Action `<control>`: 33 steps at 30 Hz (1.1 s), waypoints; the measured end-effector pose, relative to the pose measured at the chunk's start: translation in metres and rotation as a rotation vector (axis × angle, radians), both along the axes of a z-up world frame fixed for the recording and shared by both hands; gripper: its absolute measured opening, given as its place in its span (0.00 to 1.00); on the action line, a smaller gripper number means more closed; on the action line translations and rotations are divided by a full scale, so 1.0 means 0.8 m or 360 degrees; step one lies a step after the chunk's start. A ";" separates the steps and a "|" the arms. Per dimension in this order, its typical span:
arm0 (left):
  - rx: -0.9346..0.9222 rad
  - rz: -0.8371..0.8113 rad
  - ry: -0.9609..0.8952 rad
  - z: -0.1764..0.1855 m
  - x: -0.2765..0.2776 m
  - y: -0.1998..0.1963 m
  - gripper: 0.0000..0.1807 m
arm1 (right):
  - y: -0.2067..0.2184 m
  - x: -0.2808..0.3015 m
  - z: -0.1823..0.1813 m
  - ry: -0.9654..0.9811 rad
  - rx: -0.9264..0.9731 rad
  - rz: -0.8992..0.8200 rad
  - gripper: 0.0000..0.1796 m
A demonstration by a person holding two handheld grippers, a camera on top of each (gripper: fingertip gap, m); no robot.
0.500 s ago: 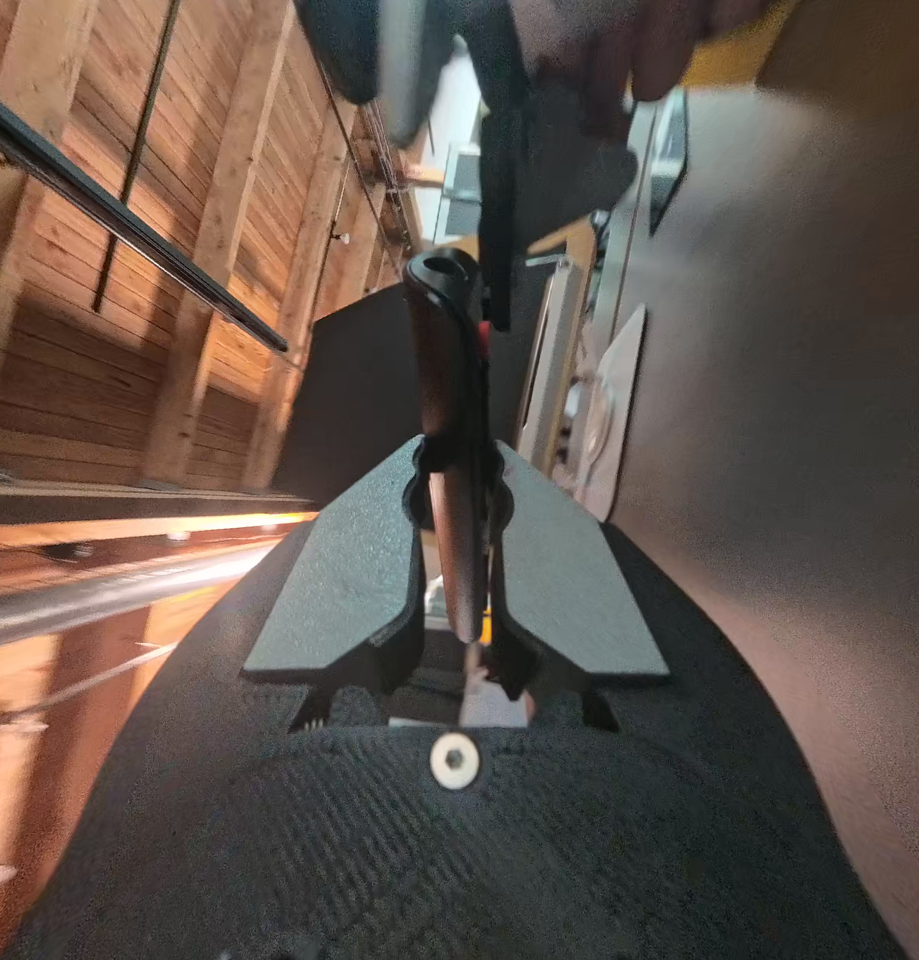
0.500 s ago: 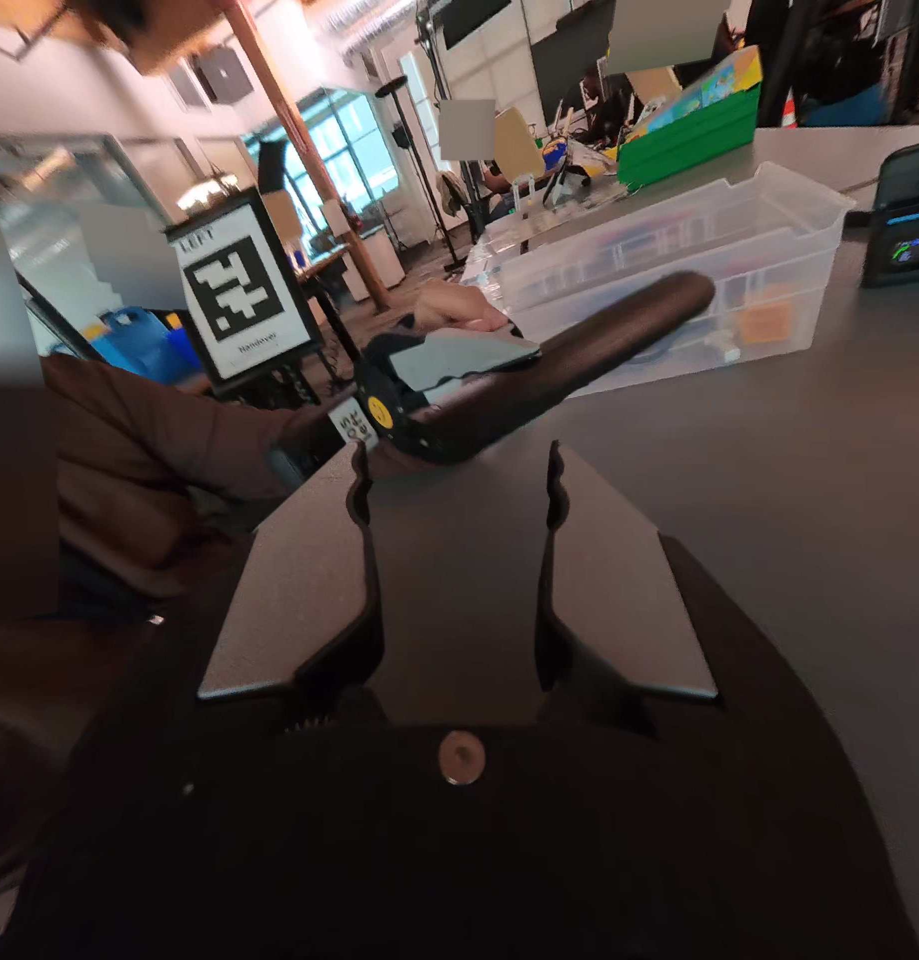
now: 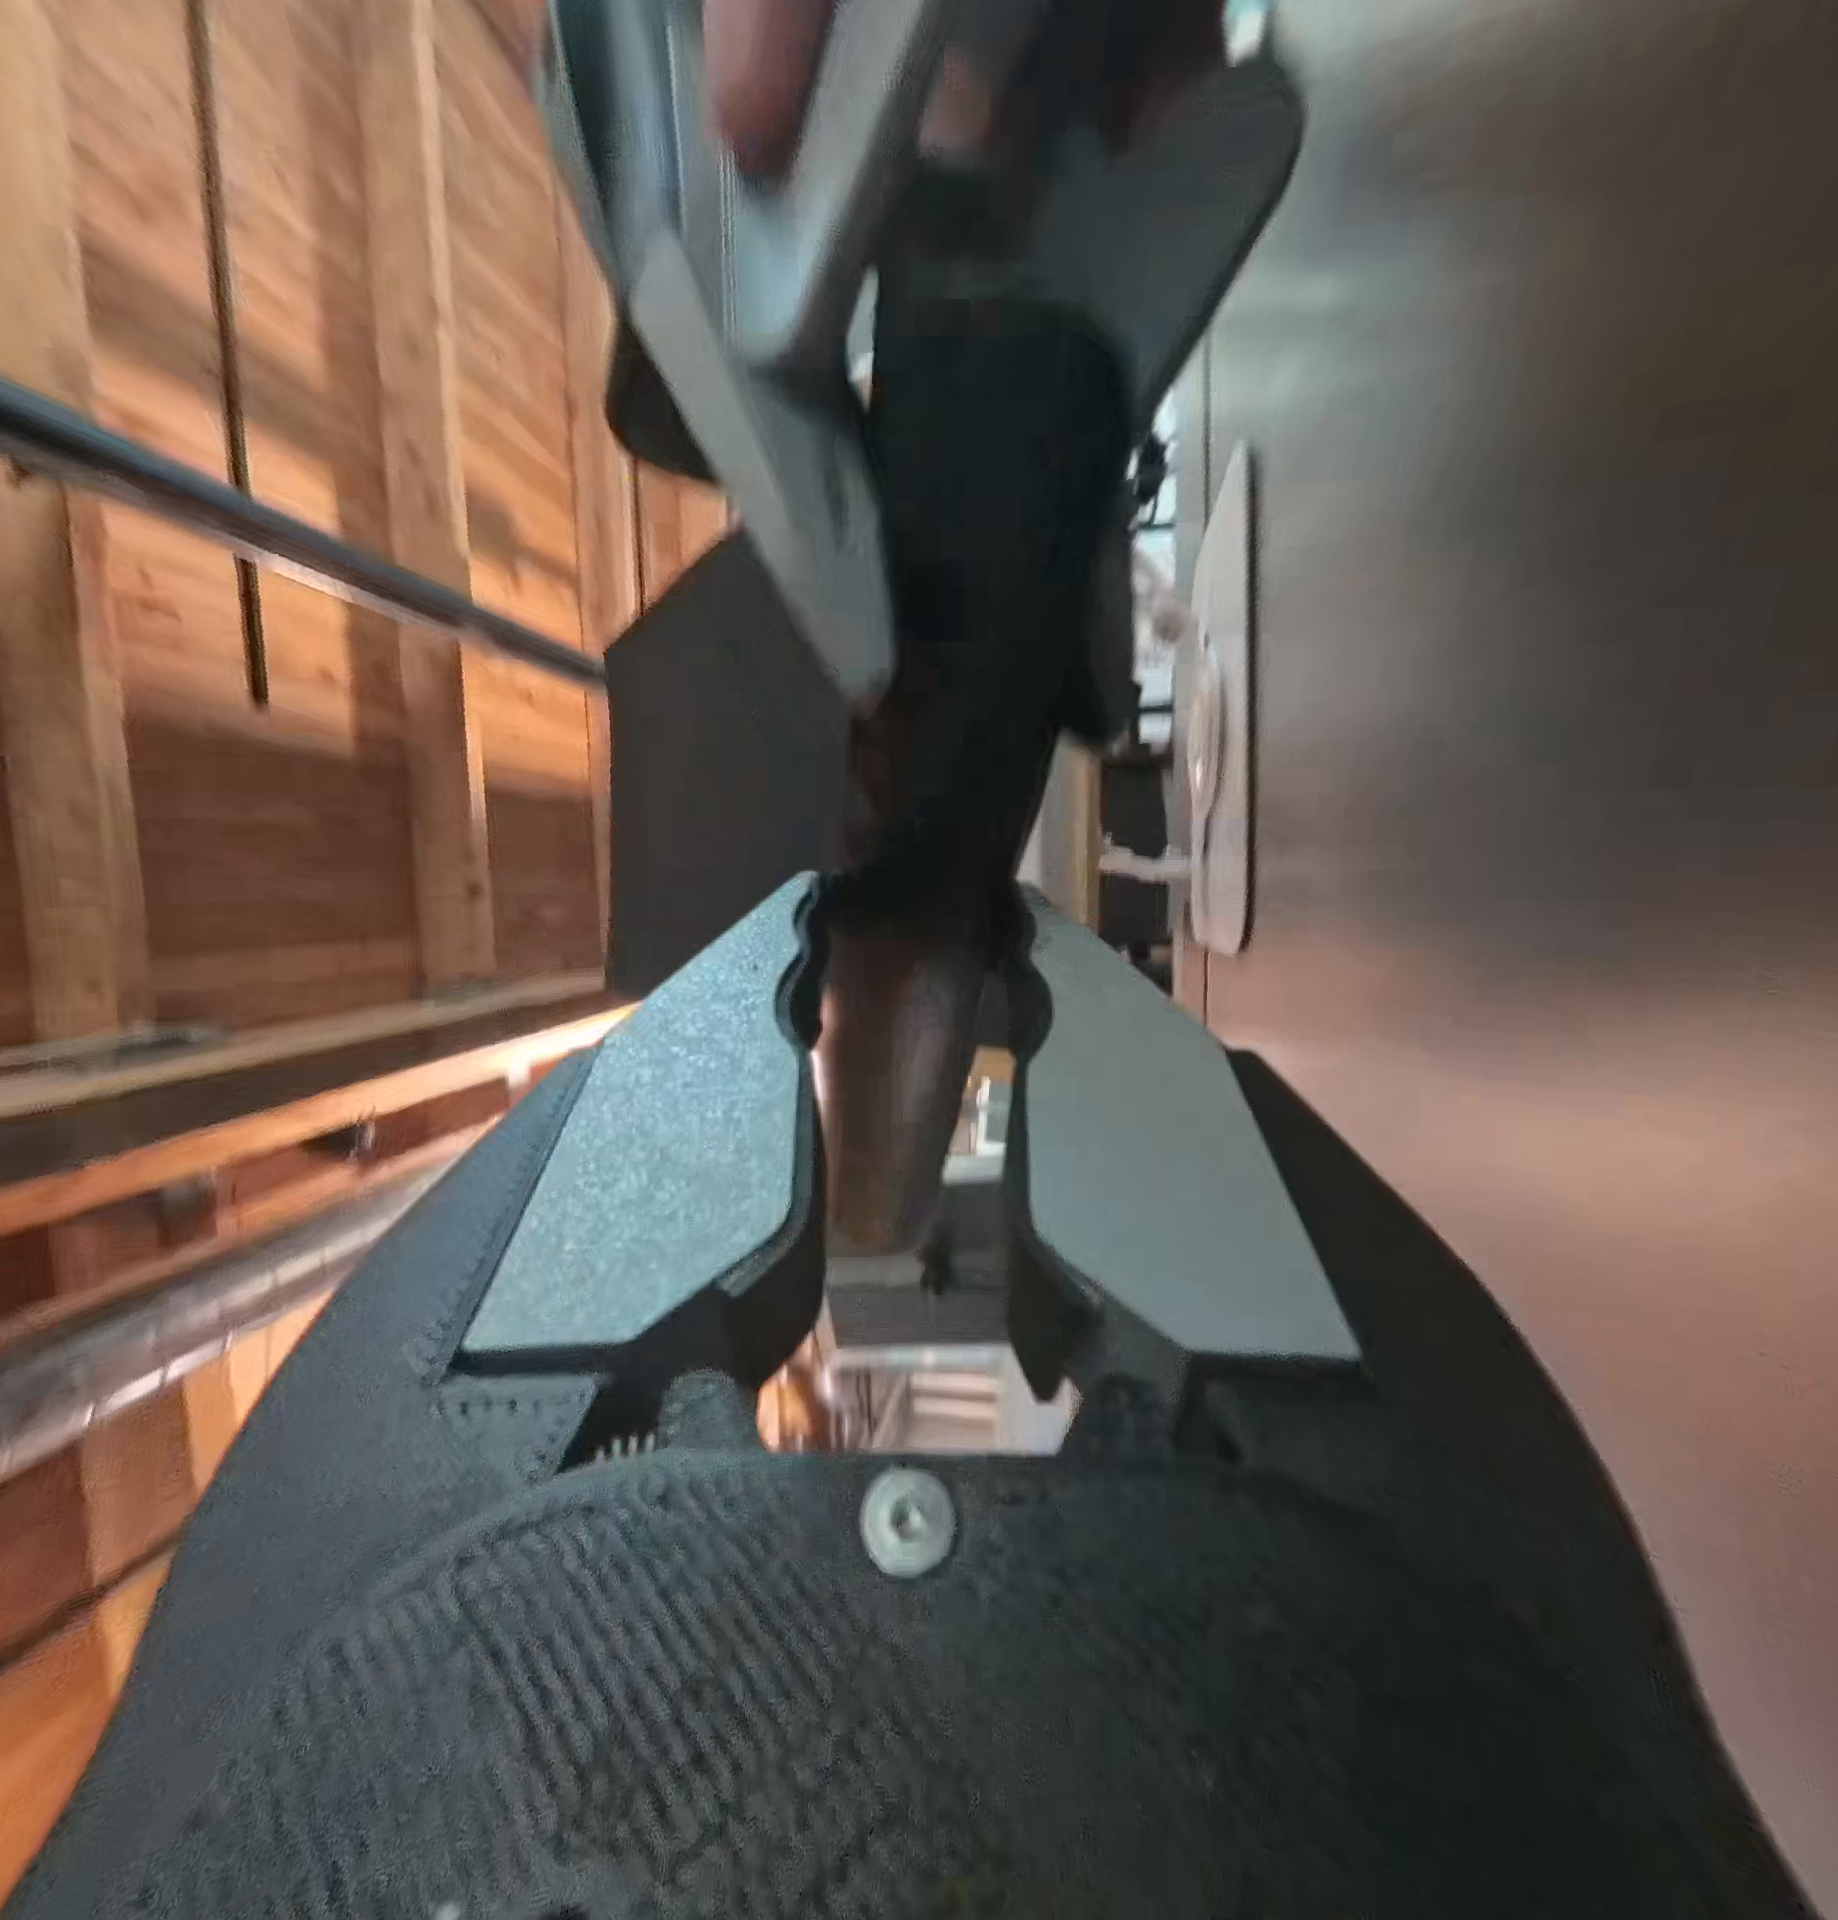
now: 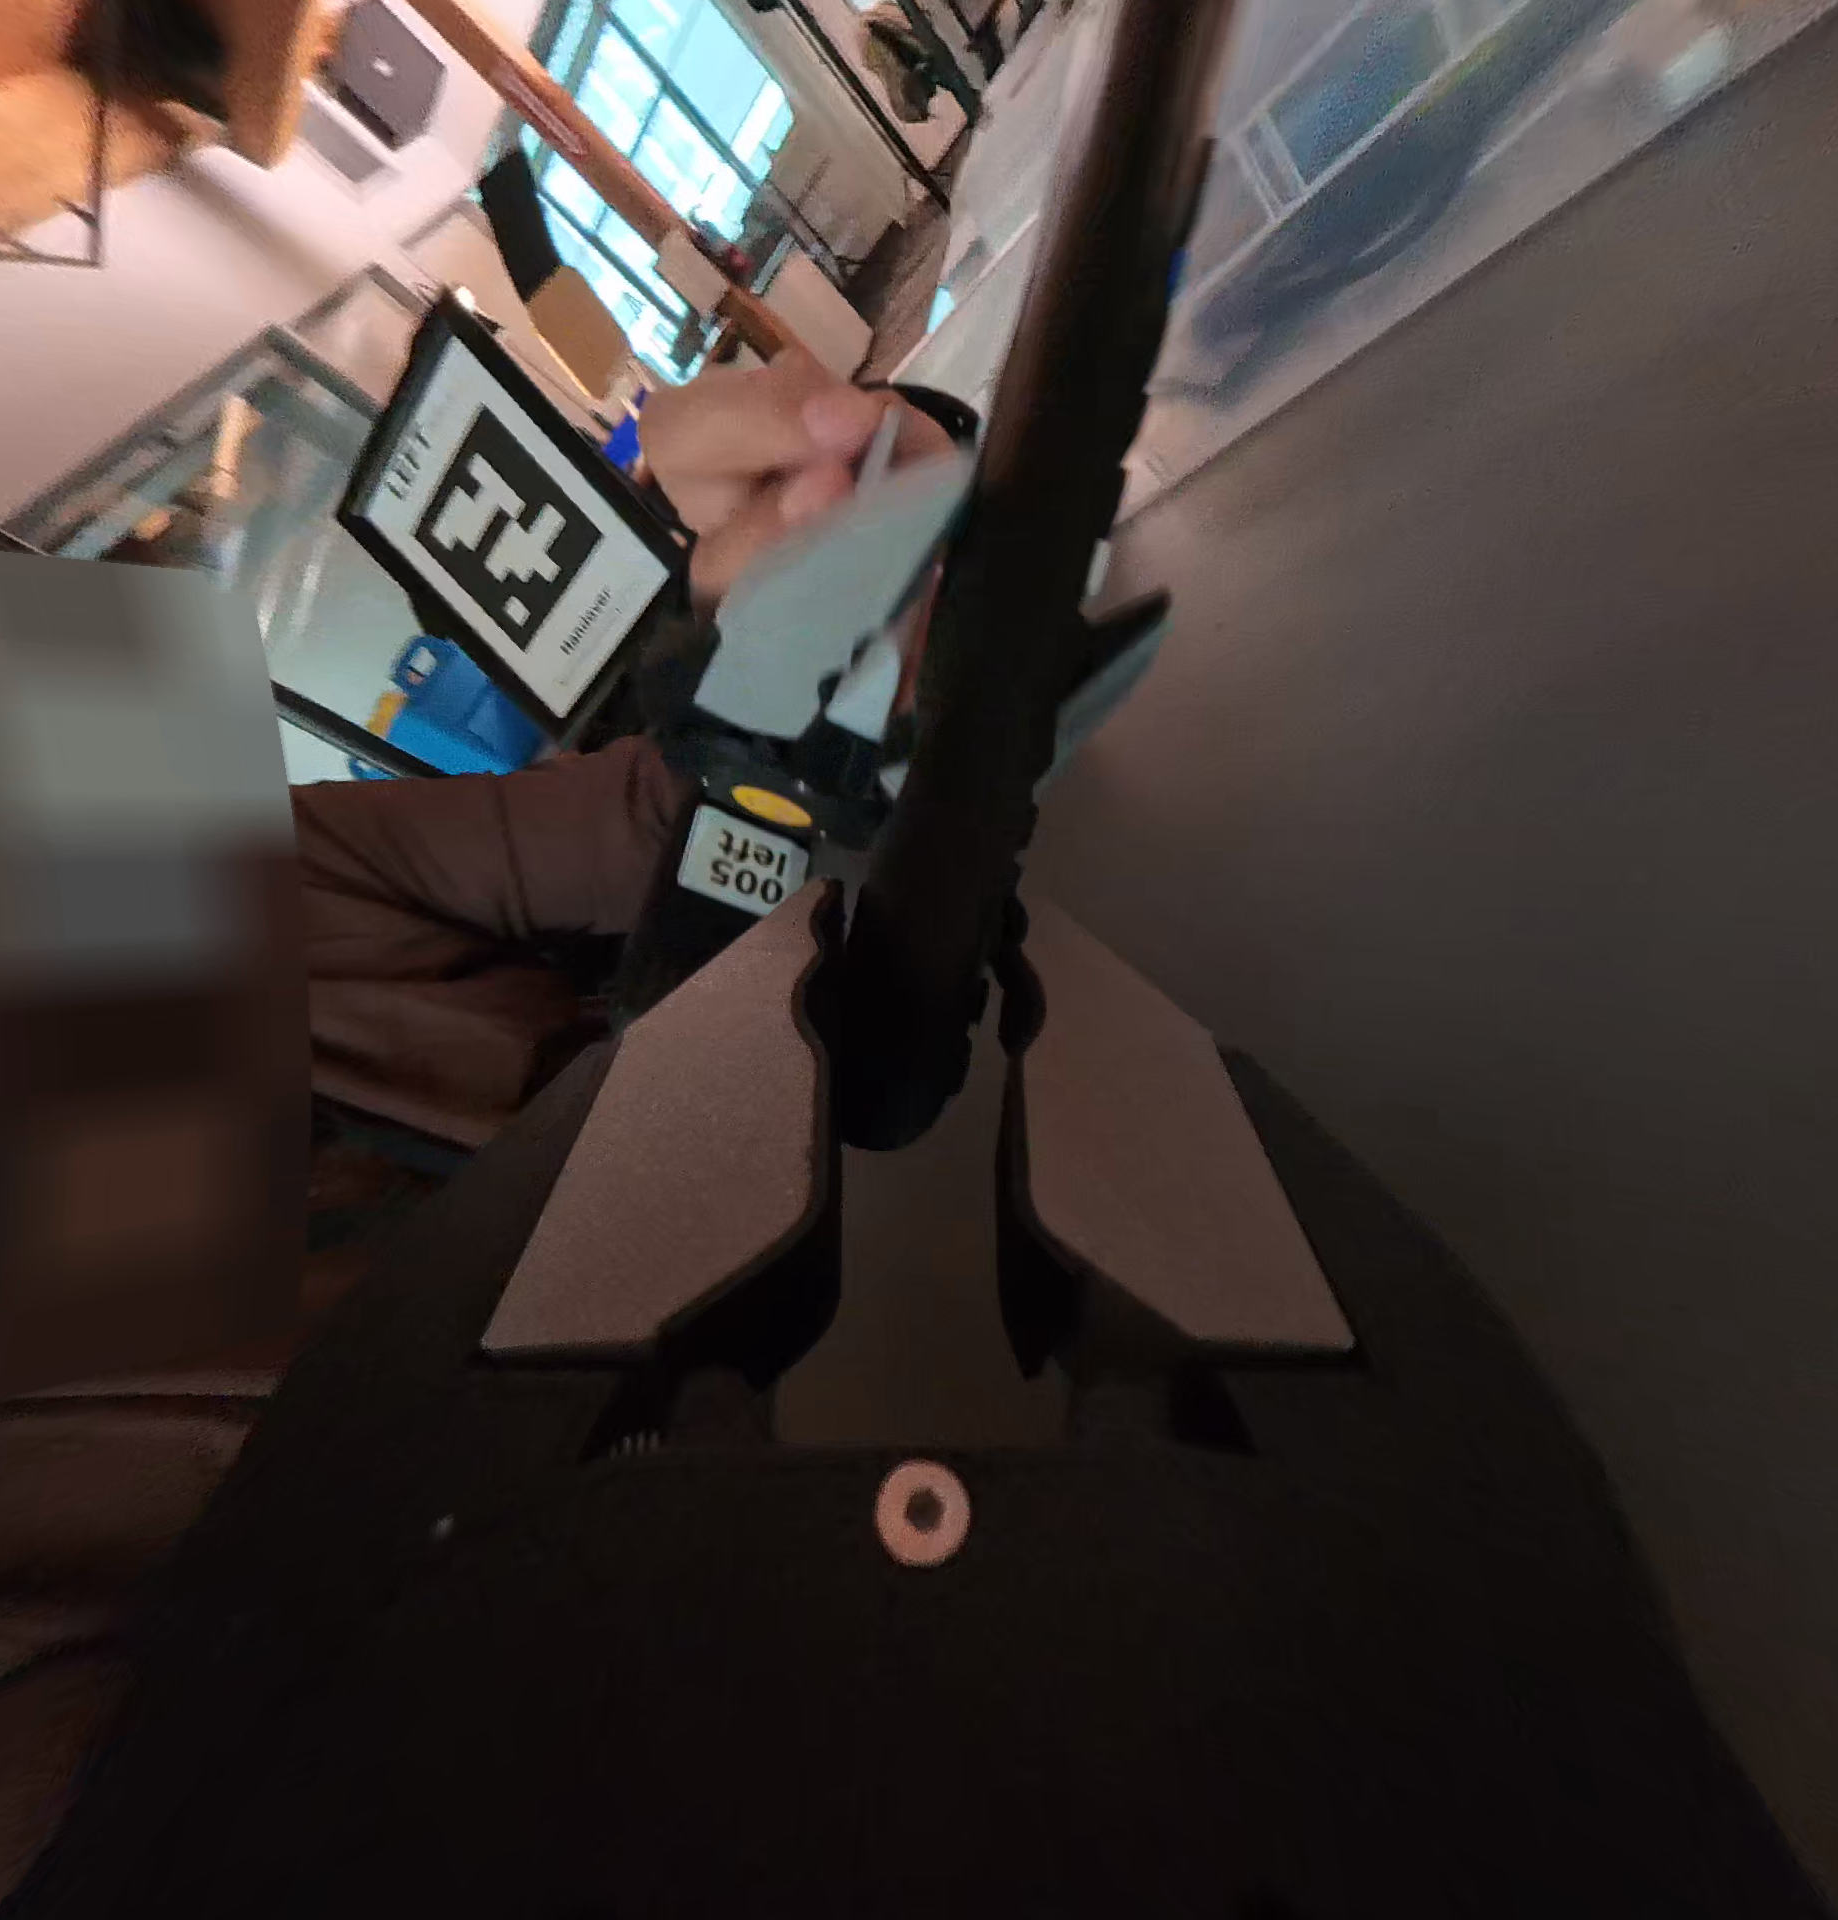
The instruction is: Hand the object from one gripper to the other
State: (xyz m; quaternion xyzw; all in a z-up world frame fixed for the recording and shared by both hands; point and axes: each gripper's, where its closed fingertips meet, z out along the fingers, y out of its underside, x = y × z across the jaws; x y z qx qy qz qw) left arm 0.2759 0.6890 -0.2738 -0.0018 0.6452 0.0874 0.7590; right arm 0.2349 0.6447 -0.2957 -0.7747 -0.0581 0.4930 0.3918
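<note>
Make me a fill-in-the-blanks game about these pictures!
The stick sits between the fingers of ___ tools.
The hand in the right wrist view holds the ___ tool.
The board has a black and ___ pattern.
The beams are made of ___.
Missing words: both; left; white; wood.

A matte grey table [image 4: 1517, 727] fills the right side of the right wrist view, its bare surface running away toward a far edge. Near that edge sits a clear plastic bin [image 4: 1414, 114] — blurred, its contents impossible to make out. In the left wrist view the same grey table [image 3: 1569, 727] appears tipped upright, and a flat white object [image 3: 1221, 707] lies on it — too blurred to identify.
</note>
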 end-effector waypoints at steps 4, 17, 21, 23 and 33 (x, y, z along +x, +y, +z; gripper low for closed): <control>0.0001 0.0044 -0.0121 0.017 -0.004 0.018 0.17 | -0.015 0.000 -0.002 -0.0116 0.0009 0.0064 0.14; 0.0189 -0.0155 -0.0126 0.014 -0.016 -0.034 0.14 | -0.015 -0.027 -0.002 -0.0084 0.0042 0.0220 0.13; 0.0022 -0.0077 -0.0157 0.019 -0.009 -0.020 0.18 | -0.004 -0.013 -0.001 -0.0202 0.0099 0.0091 0.12; -0.0087 -0.0057 -0.0135 0.017 -0.008 -0.015 0.22 | 0.002 0.004 0.001 -0.0305 0.0132 -0.0034 0.12; -0.0823 -0.0072 0.0057 -0.001 -0.004 0.025 0.17 | -0.041 0.124 0.109 -0.1215 0.0270 -0.1106 0.12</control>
